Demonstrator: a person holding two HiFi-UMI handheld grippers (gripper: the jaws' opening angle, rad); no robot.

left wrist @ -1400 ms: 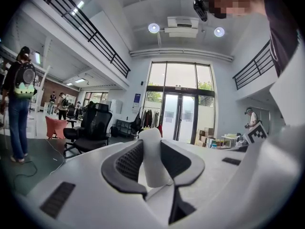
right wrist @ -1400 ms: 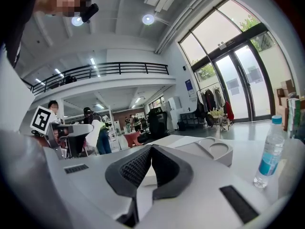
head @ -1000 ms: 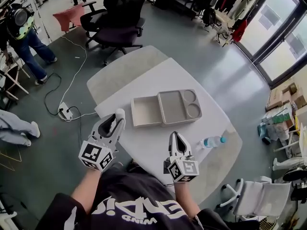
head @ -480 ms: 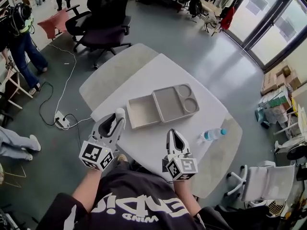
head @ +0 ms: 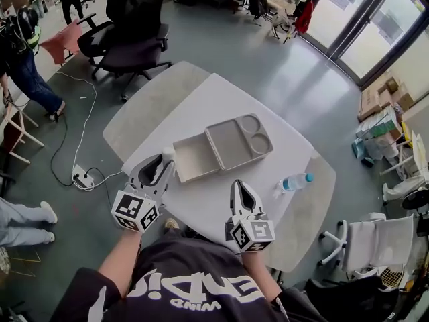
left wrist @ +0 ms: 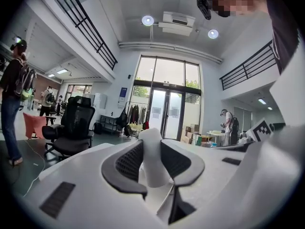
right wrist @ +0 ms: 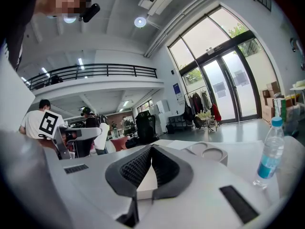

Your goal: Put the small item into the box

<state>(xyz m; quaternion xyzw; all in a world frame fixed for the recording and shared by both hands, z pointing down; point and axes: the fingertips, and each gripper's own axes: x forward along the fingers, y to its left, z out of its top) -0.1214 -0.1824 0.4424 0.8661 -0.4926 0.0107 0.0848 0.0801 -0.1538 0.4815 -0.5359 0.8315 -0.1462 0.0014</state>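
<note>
My left hand-held gripper clamps the small item; the box at 2 o'clock is unfilled. My right hand-held gripper is closed, empty.

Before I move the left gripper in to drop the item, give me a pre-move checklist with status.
1. Item gripped: ok. The left gripper is shut on the small white item.
2. Box ready: ok. The box lies open on the table, its tray half facing up, with nothing seen in it.
3. Path clear: ok. Nothing lies between the left gripper and the tray's near corner.
4. Other gripper clear: ok. The right gripper is shut, empty and apart from the box.
5. Water bottle: ok. It stands to the right, away from the box.
6. Grip firmness: cannot tell.
</note>
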